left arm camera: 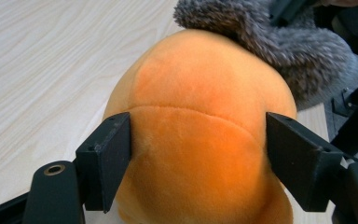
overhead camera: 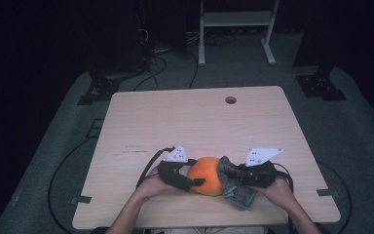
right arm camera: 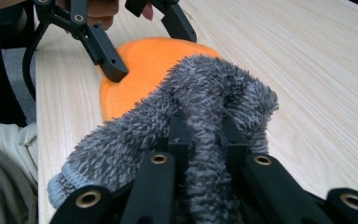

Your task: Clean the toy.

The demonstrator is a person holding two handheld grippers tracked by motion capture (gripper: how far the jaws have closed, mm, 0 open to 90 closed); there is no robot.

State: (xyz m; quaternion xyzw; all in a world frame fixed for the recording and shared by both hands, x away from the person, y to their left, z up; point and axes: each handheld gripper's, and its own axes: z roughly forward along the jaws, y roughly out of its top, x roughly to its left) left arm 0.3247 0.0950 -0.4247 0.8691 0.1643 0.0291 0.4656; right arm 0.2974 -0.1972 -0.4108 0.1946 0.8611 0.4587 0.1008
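Observation:
A round orange plush toy (overhead camera: 207, 175) (left arm camera: 200, 84) (right arm camera: 144, 60) lies near the table's front edge. My left gripper (overhead camera: 196, 182) (left arm camera: 198, 140) reaches in from the left, its two black pads pressing on opposite sides of the toy. A grey fuzzy sock (overhead camera: 233, 187) (left arm camera: 279, 42) (right arm camera: 205, 88) drapes against the toy's right side. My right gripper (overhead camera: 241, 174) (right arm camera: 205, 128) is shut on the sock, with pile bulging out around its jaws. The sock's light cuff (right arm camera: 58, 186) hangs toward the person.
The light wooden table (overhead camera: 195, 122) has a cable hole (overhead camera: 231, 100) at the back right. A white metal frame (overhead camera: 236, 22) and black stands with cables sit on the floor beyond. The person's forearms (overhead camera: 131, 212) come in over the front edge.

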